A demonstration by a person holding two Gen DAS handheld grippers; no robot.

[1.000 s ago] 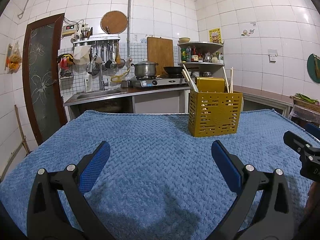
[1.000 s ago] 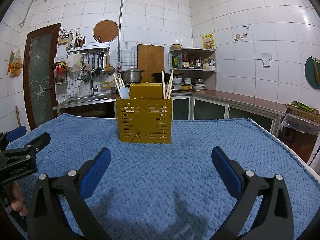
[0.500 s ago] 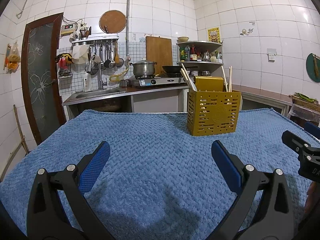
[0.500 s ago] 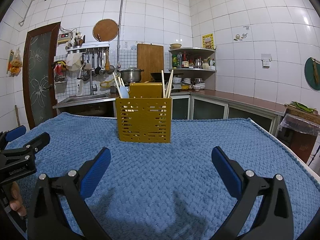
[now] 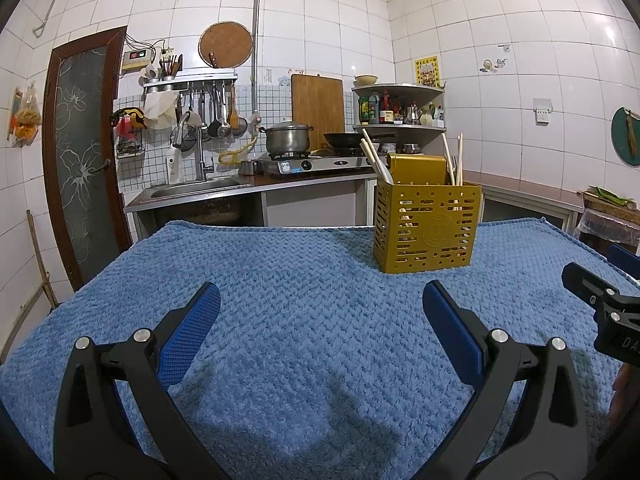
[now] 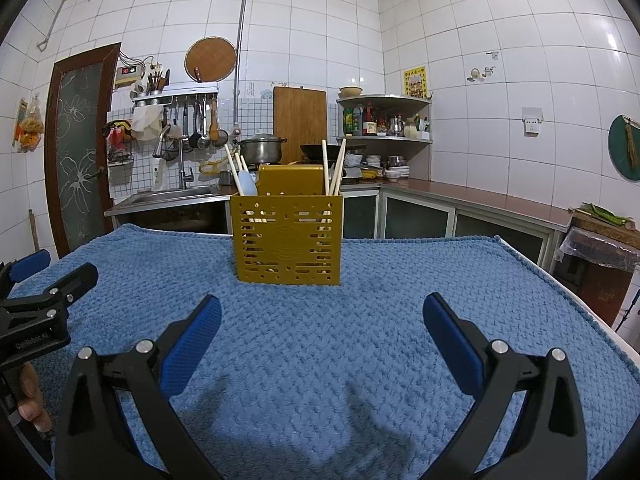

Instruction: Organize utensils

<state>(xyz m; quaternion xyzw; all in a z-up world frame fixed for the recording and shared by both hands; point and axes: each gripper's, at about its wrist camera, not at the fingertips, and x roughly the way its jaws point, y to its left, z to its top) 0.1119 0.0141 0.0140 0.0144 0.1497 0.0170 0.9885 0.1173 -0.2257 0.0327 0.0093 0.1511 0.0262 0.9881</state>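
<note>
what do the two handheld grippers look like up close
Both match: the left gripper and the right gripper have black plastic arms with silver rivets, each finger tipped by a blue textured pad. The left one's body, seen from the right wrist view, carries small white lettering too blurred to read. No sleeves or cables show.

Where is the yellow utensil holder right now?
The yellow utensil holder stands upright on the blue cloth, toward its far edge: dead ahead in the right wrist view, ahead and right in the left wrist view.
</note>
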